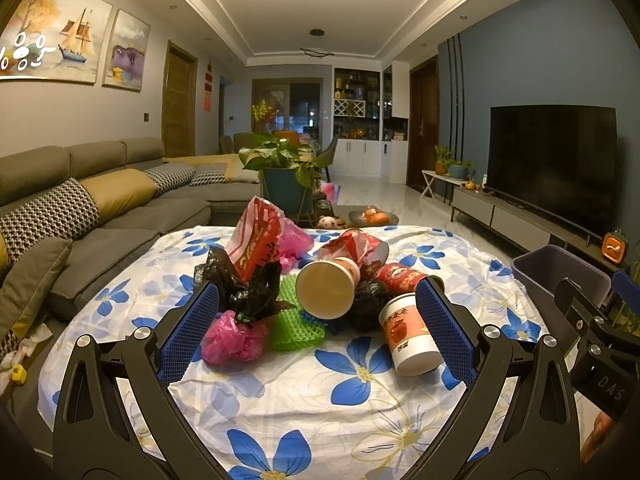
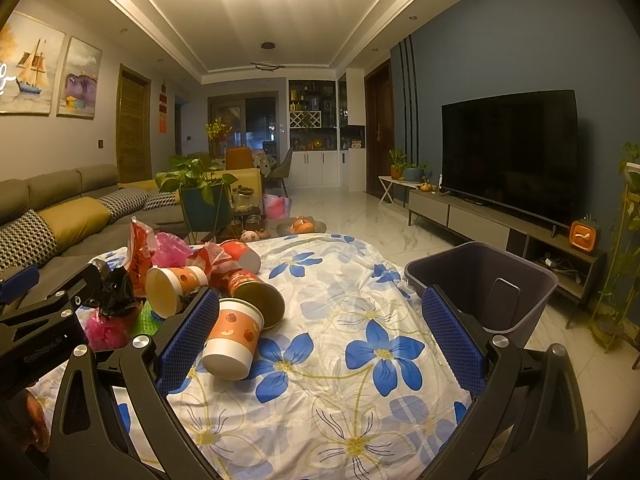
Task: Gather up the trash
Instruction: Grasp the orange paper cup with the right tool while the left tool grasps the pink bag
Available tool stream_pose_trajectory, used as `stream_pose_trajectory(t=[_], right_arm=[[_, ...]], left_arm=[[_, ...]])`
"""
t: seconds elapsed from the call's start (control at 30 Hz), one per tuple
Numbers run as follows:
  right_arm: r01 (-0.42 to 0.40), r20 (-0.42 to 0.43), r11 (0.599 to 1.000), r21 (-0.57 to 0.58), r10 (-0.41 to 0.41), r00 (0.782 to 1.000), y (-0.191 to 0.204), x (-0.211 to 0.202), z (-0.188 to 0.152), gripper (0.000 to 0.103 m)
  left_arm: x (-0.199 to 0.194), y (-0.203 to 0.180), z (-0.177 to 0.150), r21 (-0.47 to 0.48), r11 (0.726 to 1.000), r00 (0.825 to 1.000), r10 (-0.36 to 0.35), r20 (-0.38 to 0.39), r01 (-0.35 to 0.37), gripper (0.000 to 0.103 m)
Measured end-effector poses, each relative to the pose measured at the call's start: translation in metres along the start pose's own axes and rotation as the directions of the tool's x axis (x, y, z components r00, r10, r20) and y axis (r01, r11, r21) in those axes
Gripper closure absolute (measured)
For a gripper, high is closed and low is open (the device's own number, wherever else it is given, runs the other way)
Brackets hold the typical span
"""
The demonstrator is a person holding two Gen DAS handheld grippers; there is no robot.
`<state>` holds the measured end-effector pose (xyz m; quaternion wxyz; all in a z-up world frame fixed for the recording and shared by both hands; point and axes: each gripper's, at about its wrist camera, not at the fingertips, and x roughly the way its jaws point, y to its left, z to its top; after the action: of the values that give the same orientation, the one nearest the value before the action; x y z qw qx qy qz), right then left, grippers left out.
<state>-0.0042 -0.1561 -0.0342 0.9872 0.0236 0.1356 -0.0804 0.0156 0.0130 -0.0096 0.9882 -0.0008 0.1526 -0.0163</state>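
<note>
Blue foam pads are framing both of your views, and both tools are standing wide apart with nothing between their fingers. Your left gripper [image 1: 316, 320] is hovering over the flowered cloth [image 1: 304, 392] that is covering the table, pointing straight at the trash pile. Your right gripper [image 2: 320, 328] is hanging over the same cloth, released as well, with the pile off at its ten o'clock and the bin [image 2: 480, 280] at its one o'clock.

In the left view, a pink plastic wad [image 1: 232, 338] is lying just inside your left pad at about nine o'clock, touching a crumpled black bag [image 1: 244, 284] behind it. A green mesh piece [image 1: 296, 326] is sitting dead ahead at twelve o'clock, partly under a tipped paper cup [image 1: 326, 288] whose open mouth is facing you. Another paper cup with an apple print [image 1: 408, 332] is lying tilted at two o'clock, just beside your right pad. Behind it a red can [image 1: 404, 276] is lying on its side, and a red and white plastic bag [image 1: 256, 240] is standing up at eleven o'clock with a pink bag [image 1: 294, 240] beside it.

In the right view, the apple-print cup [image 2: 234, 336] is lying against the near pad at nine o'clock, touching the red can's open end [image 2: 260, 300]. The bin is standing off the table edge, open at the top, and I cannot tell whether anything is lying in it.
</note>
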Motion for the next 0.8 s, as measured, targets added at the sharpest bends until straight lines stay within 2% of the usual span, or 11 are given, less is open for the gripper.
stream_pose_trajectory(t=[0.33, 0.6, 0.8], right_arm=[[-0.028, -0.012, 1.000, 0.003, 0.029, 1.000, 0.006, 0.017, -0.007, 0.005], [-0.078, -0.028, 0.997, 0.018, 0.078, 0.997, 0.020, 0.047, -0.022, 0.005], [-0.138, -0.083, 0.990, 0.006, 0.138, 0.987, 0.045, 0.084, -0.040, 0.005]], left_arm=[[0.019, 0.030, -0.014, -0.022, 0.999, 0.999, 0.046, -0.029, -0.047, 0.006], [0.035, 0.064, -0.027, -0.066, 0.993, 0.995, 0.094, -0.030, -0.096, 0.006], [0.050, 0.084, -0.034, -0.096, 0.989, 0.993, 0.109, -0.038, -0.112, 0.007]])
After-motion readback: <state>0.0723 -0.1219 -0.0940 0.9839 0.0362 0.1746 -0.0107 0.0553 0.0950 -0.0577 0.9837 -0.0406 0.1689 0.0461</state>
